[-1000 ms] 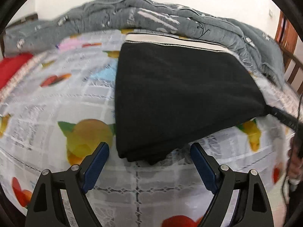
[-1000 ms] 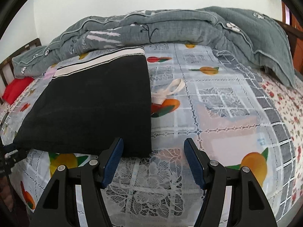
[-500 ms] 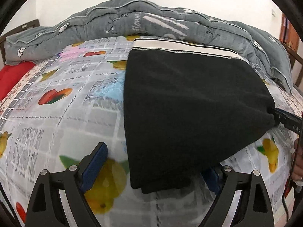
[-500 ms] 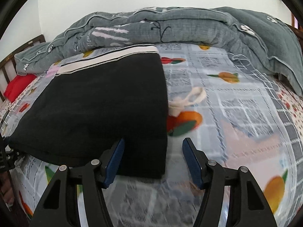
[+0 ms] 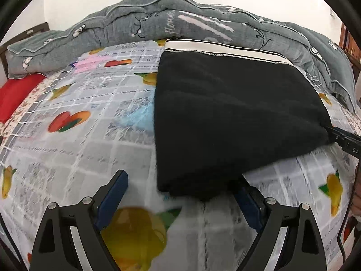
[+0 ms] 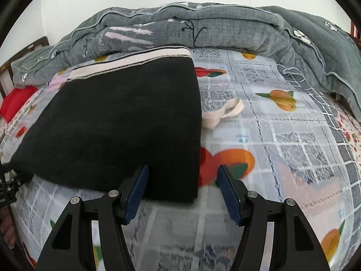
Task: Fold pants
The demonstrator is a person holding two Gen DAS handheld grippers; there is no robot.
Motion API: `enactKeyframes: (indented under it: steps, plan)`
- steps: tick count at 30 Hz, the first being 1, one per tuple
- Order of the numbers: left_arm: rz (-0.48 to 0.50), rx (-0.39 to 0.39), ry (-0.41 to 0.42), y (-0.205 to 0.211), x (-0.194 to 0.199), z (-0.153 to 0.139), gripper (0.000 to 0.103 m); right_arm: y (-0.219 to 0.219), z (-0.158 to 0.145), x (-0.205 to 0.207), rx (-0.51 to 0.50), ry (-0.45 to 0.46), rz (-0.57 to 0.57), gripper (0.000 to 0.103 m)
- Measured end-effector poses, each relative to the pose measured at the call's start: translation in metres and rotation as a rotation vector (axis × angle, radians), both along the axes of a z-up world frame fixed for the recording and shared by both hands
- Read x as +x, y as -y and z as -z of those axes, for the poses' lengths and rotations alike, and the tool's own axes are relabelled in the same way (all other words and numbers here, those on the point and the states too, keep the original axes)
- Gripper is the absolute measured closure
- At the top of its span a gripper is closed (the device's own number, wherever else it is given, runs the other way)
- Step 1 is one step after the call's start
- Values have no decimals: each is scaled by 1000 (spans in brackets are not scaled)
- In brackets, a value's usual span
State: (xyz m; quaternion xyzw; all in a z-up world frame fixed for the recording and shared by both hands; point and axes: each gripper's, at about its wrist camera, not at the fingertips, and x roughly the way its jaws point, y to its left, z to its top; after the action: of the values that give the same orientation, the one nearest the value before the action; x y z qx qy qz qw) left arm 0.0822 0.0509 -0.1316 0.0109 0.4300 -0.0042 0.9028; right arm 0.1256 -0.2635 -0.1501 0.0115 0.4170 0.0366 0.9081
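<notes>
Already folded into a thick black slab, the pants (image 5: 237, 122) lie on the fruit-print bedspread (image 5: 79, 135). We straddle its near corners with left tongs (image 5: 182, 196) and right tongs (image 6: 182, 185) spread, gripping nothing; next we should pinch both corners evenly.

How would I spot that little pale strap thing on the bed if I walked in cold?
Start at the heaped grey quilt along the far side of the bed, then come forward to the folded black pants on the fruit-print sheet. The cream fabric loop pokes out from the pants' right edge, plain and unprinted.
</notes>
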Motion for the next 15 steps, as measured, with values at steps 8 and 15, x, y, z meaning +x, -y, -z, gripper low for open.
enactKeyframes:
  steps: [8,15]
  plan:
    - [31,-175,92,-19,-34,-33,14,9,-20,-25,16,47,-11,42]
    - [60,-200,122,3,3,-55,14,9,-44,-6,89,117,-45,42]
